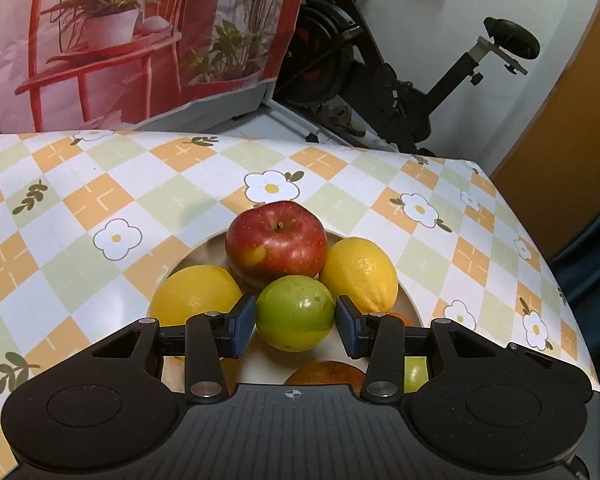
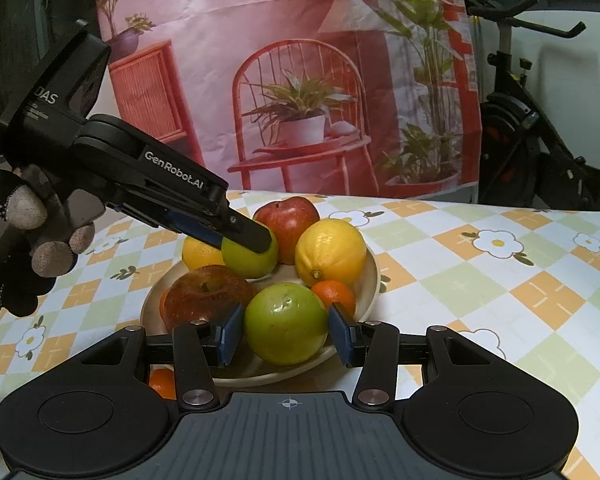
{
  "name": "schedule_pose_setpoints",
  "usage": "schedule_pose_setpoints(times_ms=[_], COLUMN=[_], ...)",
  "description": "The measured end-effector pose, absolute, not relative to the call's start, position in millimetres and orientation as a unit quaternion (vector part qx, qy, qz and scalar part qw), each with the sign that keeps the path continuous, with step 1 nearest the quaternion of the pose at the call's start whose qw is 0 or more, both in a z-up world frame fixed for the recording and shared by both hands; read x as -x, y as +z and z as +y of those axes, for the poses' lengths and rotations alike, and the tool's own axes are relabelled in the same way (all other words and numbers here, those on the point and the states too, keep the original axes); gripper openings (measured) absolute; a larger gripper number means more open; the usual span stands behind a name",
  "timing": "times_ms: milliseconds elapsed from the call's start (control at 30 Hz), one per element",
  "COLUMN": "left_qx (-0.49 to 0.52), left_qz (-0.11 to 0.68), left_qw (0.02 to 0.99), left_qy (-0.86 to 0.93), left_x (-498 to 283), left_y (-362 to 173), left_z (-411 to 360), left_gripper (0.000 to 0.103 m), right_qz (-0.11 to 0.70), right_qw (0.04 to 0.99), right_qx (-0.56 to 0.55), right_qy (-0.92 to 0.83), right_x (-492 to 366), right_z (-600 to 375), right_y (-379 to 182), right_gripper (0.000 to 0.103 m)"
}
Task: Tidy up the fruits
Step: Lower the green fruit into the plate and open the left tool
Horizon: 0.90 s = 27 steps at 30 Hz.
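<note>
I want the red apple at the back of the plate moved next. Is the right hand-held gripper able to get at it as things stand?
Probably not directly: the right hand-held gripper already straddles a green apple, and the lemon and left hand-held gripper stand before the red apple.

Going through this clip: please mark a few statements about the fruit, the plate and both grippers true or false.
1. The left gripper has one green fruit between its pads, and the right gripper has a second green fruit. True.
2. The plate holds only one lemon. False: there are two, a right lemon and a left lemon.
3. The tablecloth is plain white. False: it is checked orange, green and white, with flowers.
4. A red apple sits at the plate's far side. True.
5. An exercise bike stands beyond the table. True.
</note>
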<state>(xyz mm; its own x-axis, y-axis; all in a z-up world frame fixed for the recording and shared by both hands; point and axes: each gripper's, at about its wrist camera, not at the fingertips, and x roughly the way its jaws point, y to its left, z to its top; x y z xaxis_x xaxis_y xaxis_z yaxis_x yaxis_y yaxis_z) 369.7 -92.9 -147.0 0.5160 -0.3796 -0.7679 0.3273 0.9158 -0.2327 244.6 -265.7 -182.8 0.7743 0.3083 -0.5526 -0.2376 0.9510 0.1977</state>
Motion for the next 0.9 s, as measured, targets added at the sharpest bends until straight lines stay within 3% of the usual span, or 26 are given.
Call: schedule_pose_setpoints(times_ms=[900], left_qx=[0.026], left_qz=[0.457], left_qw=[0.866], left_qy=[-0.201], left_x=[-368.1], left_y=[-154.0], left_z=[-92.2], left_gripper=[0.046], right_qz=[0.302], right_qw=[0.941], right_qx=[-0.06], right_qy=[0.137], right_x=[-241.0], right_z=[-264.9], right_y=[-182.5], right_gripper=[0.044])
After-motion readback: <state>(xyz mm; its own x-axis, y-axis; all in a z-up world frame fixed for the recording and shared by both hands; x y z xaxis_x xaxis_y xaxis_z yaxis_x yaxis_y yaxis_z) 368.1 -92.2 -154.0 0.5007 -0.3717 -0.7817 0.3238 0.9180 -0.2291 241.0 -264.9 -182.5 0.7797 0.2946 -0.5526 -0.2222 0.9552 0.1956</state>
